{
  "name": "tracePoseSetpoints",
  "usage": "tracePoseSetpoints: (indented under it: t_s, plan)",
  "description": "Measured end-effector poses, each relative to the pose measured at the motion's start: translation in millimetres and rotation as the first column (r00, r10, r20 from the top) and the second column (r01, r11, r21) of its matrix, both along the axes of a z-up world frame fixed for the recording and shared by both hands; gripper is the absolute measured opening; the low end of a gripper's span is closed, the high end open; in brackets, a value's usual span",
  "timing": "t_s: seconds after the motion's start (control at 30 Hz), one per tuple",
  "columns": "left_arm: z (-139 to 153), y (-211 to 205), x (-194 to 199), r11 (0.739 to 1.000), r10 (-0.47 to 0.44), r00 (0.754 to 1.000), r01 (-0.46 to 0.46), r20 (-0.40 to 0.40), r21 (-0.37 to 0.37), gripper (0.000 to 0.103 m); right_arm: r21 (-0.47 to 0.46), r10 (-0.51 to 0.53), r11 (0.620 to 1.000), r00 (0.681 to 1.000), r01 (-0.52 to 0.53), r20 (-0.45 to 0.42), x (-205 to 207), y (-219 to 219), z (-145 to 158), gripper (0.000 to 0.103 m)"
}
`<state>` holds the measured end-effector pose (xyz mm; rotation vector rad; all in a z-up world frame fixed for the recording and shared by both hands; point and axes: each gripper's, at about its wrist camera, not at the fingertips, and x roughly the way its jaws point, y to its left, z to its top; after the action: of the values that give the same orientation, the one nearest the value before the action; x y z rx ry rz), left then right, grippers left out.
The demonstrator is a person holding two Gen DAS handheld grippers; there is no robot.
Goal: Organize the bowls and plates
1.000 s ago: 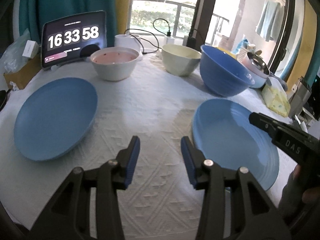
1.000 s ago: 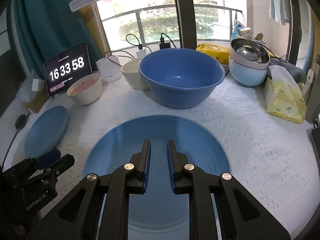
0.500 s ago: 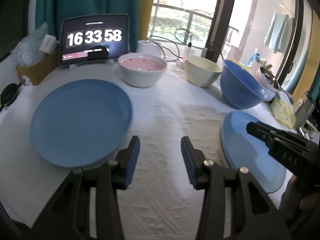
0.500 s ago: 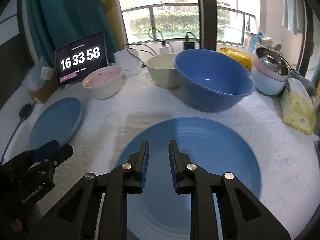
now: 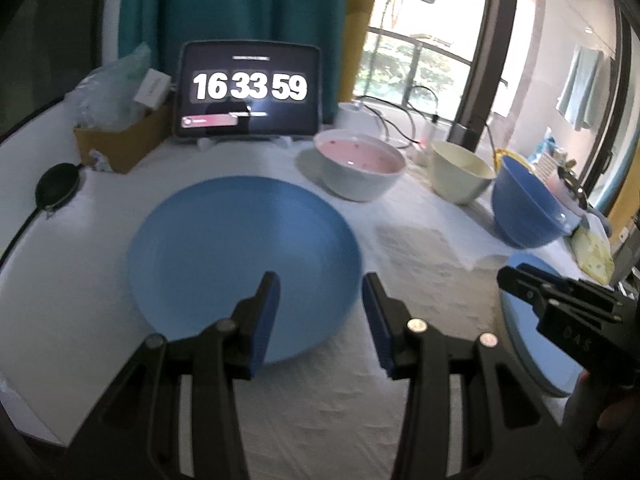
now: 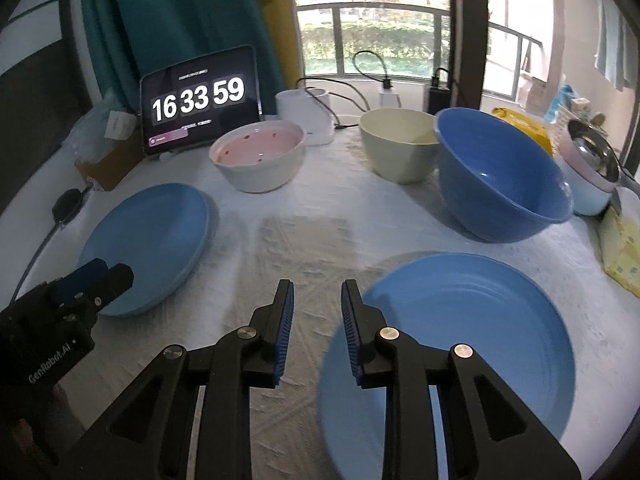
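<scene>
Left gripper (image 5: 320,312), half-open and empty, hovers at the flat round blue plate's (image 5: 244,256) near rim; a clean grab likely needs one finger slid under that edge.

Two plates lie near on the tablecloth (image 6: 304,208): the left plate (image 6: 152,240) and the right plate (image 6: 460,340). Three bowls stand behind them in a row: left bowl (image 6: 260,156), middle bowl (image 6: 400,144), right bowl (image 6: 500,176). A tablet (image 6: 200,100) stands far left.
</scene>
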<state>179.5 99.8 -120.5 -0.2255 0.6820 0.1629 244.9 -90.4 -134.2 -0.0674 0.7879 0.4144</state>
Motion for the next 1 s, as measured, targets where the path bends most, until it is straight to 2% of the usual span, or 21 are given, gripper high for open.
tracePoseSetpoints:
  t_s: [0.6,1.0]
  plan:
    - [-4.4,84.2,0.7,0.985,0.168,0.986,-0.168,0.020,0.043,0.044,-0.020,0.094,0.995,0.995,-0.094,-0.037,11.0,70.7,-10.6,0.027]
    - [-21.9,122.9,4.7,0.974,0.224,0.974,-0.224,-0.022,0.028,0.044,-0.033,0.138,0.989,0.987,-0.141,-0.080,20.5,113.6,-22.7,0.027]
